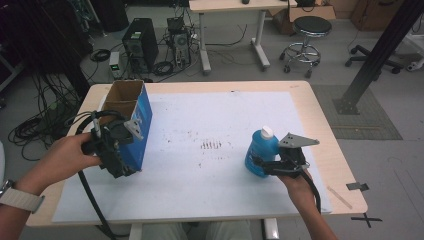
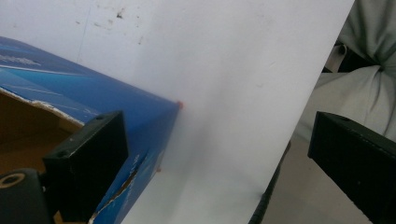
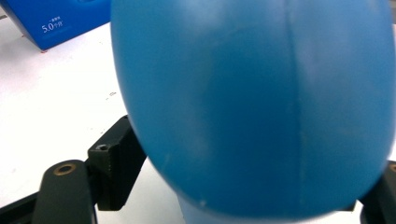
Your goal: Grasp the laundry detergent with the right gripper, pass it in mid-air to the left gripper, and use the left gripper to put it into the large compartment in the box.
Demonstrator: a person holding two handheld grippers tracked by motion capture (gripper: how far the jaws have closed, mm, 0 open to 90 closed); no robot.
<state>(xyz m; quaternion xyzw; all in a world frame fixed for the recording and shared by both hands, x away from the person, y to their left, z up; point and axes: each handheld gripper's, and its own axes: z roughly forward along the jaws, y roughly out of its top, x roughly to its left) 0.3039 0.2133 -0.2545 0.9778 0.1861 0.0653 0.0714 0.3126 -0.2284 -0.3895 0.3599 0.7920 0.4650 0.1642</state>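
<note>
An open-topped blue cardboard box (image 1: pixel 135 117) stands at the table's left, tilted, with brown insides. My left gripper (image 1: pixel 122 160) is at its near corner. In the left gripper view my left gripper (image 2: pixel 210 135) stands wide open; one jaw is inside the box (image 2: pixel 107 107), the other far off past the sheet's edge. A blue bottle (image 1: pixel 262 145) with a white cap stands at the right. My right gripper (image 1: pixel 261 165) is shut on its lower body from the near side. In the right gripper view the bottle (image 3: pixel 252 102) bulges between both jaws of my right gripper (image 3: pixel 252 182), touching each.
A white sheet (image 1: pixel 215 115) covers most of the wooden table (image 1: pixel 320 115); dark marks sit at its middle. Beyond the far edge are computer towers (image 1: pixel 140 42), floor cables, a desk leg (image 1: pixel 202 45) and a stool (image 1: pixel 305 37). A black post (image 1: pixel 375 55) rises at the right.
</note>
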